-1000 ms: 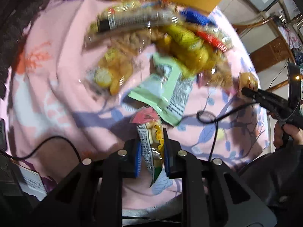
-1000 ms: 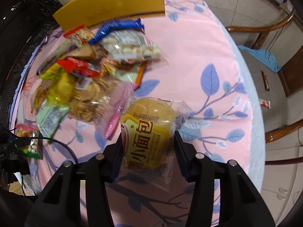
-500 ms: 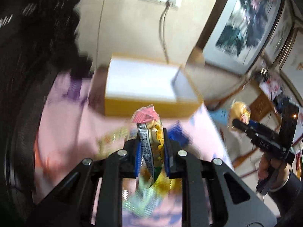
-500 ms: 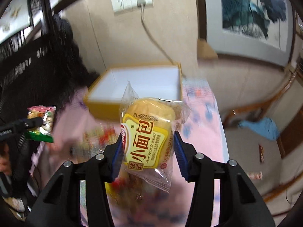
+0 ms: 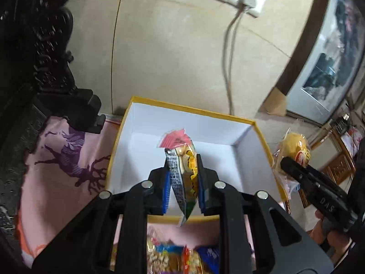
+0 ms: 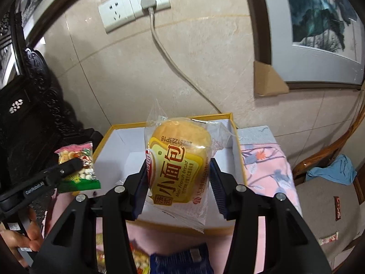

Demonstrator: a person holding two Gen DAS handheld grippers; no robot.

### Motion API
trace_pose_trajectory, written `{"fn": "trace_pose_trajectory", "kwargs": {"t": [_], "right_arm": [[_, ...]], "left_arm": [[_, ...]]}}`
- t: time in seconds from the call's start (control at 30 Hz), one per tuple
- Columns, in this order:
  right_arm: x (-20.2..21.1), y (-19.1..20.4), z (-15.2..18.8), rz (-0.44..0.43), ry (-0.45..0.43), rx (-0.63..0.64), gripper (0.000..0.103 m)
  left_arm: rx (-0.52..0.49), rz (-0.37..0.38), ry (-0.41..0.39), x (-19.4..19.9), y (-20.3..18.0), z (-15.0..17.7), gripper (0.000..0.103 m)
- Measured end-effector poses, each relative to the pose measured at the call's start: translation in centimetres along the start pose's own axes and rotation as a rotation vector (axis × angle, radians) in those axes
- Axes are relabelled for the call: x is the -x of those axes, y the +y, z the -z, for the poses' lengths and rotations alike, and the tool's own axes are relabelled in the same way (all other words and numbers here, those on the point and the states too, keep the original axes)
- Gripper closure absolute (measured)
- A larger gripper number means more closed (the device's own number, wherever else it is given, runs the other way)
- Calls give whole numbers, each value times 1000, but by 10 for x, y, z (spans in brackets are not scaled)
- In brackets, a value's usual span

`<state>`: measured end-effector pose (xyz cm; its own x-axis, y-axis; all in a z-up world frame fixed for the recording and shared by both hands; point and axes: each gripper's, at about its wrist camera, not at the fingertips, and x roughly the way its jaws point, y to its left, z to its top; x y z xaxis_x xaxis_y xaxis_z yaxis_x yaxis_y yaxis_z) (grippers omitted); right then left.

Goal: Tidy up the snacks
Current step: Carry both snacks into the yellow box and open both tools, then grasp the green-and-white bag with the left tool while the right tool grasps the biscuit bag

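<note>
A yellow box [image 5: 187, 109] with a bare white inside stands open at the far edge of the pink table; it also shows in the right wrist view [image 6: 238, 157]. My left gripper [image 5: 182, 178] is shut on a small snack packet [image 5: 182, 159] with a pink top, held above the box's near side; the packet also shows in the right wrist view [image 6: 77, 166]. My right gripper [image 6: 178, 178] is shut on a wrapped mini French bread [image 6: 178, 157], held above the box's front; the bread also shows in the left wrist view [image 5: 294, 146].
A pile of snack packets [image 5: 173, 258] lies on the pink tablecloth [image 5: 63, 173] just before the box. Dark carved furniture [image 5: 41, 45] stands at the left. A wall with a socket and cord [image 6: 146, 6] is behind. A wooden chair [image 6: 330, 159] stands at the right.
Both grippers have swung up from the snack pile and forward to the yellow box, each still holding its snack. The box's white inside is now right below them.
</note>
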<state>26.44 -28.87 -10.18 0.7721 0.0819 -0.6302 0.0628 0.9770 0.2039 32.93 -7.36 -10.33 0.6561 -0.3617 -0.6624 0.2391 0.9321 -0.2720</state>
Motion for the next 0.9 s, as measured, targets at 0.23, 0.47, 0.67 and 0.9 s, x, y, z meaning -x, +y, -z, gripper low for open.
{"fn": "trace_pose_trajectory", "kwargs": {"t": [0.23,0.47,0.67,0.9], "right_arm": [[19,13,-3,-26,-33,51,27],[65,11,14,-53,-18,44,26],[93,3,63,-117,94,36,26],[116,0,160,-167,299,116,26]], "left_arm": [[45,-10,-104,37,2,-9,24],[-26,-29,-169,101,-8,2,12],[-81,-68,-113,133,5,53,9],[-140,-128,76,143,39,144,9]]}}
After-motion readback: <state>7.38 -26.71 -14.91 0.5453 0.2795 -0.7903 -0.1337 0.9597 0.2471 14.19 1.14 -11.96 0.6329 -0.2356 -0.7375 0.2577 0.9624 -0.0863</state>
